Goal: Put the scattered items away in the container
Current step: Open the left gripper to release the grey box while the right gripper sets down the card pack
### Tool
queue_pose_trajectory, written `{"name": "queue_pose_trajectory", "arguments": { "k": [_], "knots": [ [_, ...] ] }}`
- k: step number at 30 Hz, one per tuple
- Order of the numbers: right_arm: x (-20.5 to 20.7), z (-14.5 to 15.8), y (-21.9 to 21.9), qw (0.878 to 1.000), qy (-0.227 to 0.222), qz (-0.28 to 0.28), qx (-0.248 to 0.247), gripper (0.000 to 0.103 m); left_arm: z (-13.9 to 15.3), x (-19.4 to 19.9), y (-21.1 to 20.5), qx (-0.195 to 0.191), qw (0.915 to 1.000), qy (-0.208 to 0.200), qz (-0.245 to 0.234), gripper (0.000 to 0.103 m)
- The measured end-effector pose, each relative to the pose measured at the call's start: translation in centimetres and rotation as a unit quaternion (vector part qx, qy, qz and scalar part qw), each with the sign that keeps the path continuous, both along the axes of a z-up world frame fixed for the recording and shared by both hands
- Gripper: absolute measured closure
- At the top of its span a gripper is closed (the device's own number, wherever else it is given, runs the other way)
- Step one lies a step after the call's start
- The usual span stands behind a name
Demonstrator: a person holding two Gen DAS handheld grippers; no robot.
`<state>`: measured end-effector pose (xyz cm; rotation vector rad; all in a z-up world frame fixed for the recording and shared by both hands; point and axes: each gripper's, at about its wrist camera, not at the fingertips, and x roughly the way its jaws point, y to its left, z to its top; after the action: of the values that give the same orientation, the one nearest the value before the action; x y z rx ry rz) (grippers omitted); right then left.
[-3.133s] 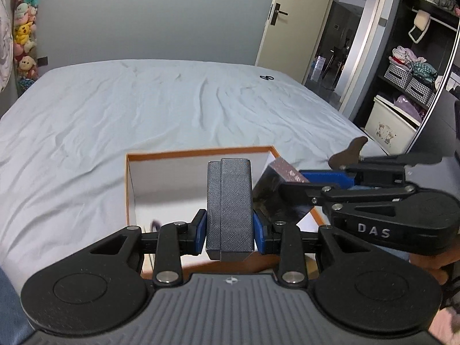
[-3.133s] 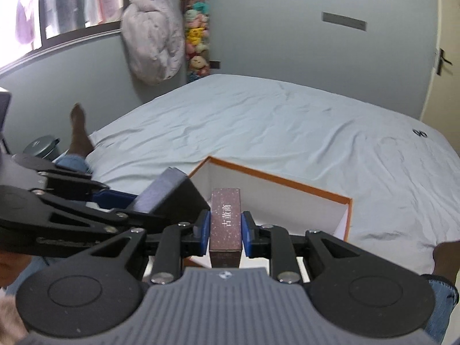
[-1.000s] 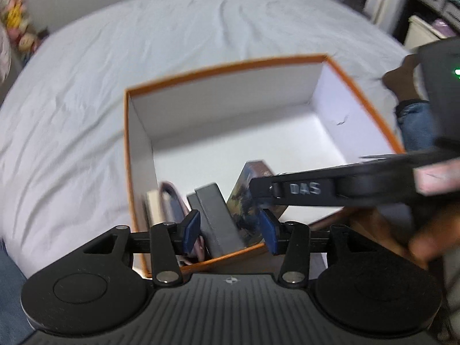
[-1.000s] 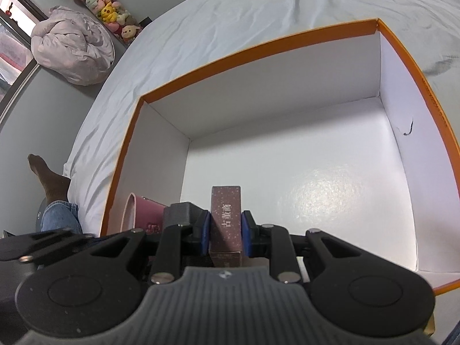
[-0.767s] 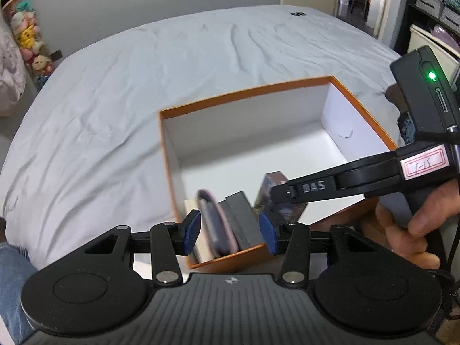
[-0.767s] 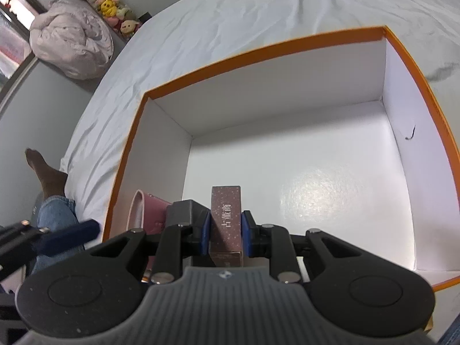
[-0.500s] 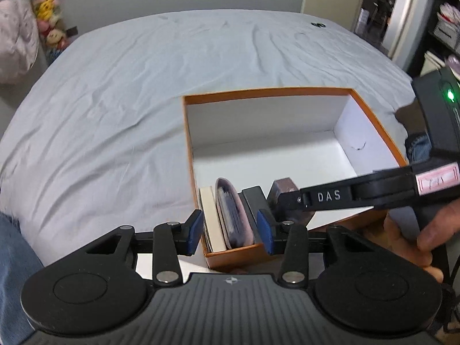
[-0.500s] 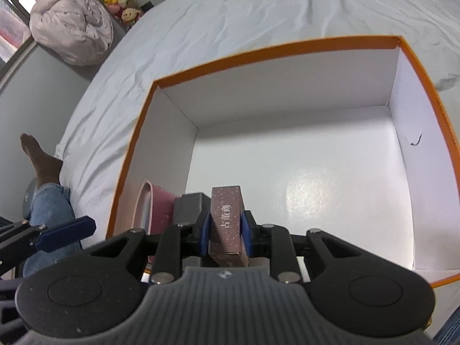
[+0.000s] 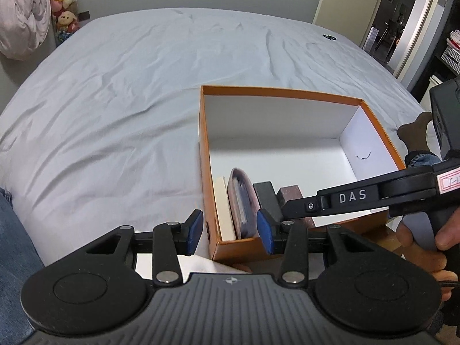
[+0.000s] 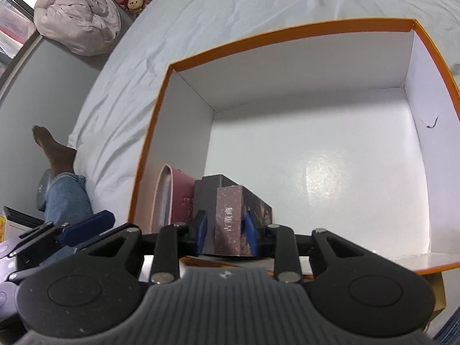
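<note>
An orange box (image 9: 276, 92) with white inside sits on the bed, also in the right wrist view (image 10: 287, 28). Standing at its near left corner are a cream item (image 9: 222, 207), a pink case (image 9: 240, 192), a dark grey box (image 9: 266, 195) and a maroon box (image 9: 290, 194). My right gripper (image 10: 225, 228) is inside the orange box, its pads around the maroon box (image 10: 228, 215), which rests beside the grey box (image 10: 208, 194) and pink case (image 10: 175, 192). My left gripper (image 9: 228, 230) is open and empty, just outside the box's near left corner.
The grey bed sheet (image 9: 115, 100) spreads left and behind the box. A person's leg in jeans (image 10: 64, 195) lies left of the bed. A door and shelves stand at the far right (image 9: 402, 28). A pink bundle (image 10: 77, 20) lies by the wall.
My left gripper let go of the dark grey box inside the orange box and drew back out to the left. My right gripper lowered the maroon box beside it.
</note>
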<state>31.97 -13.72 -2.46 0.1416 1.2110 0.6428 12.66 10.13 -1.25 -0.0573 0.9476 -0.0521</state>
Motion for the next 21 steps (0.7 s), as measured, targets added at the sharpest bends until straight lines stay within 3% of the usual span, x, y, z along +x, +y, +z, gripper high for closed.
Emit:
{"name": "queue_pose_trajectory", "arguments": {
  "k": [7, 21],
  "knots": [
    [-0.5, -0.2, 0.1, 1.000, -0.001, -0.003, -0.005, 0.075, -0.3, -0.3, 0.2, -0.007, 1.0000, 0.001, 0.004, 0.055],
    [-1.5, 0.8, -0.5, 0.998, -0.053, 0.011, -0.023, 0.069, -0.3, -1.3, -0.5, -0.024, 0.9996, -0.016, 0.000, 0.055]
  ]
}}
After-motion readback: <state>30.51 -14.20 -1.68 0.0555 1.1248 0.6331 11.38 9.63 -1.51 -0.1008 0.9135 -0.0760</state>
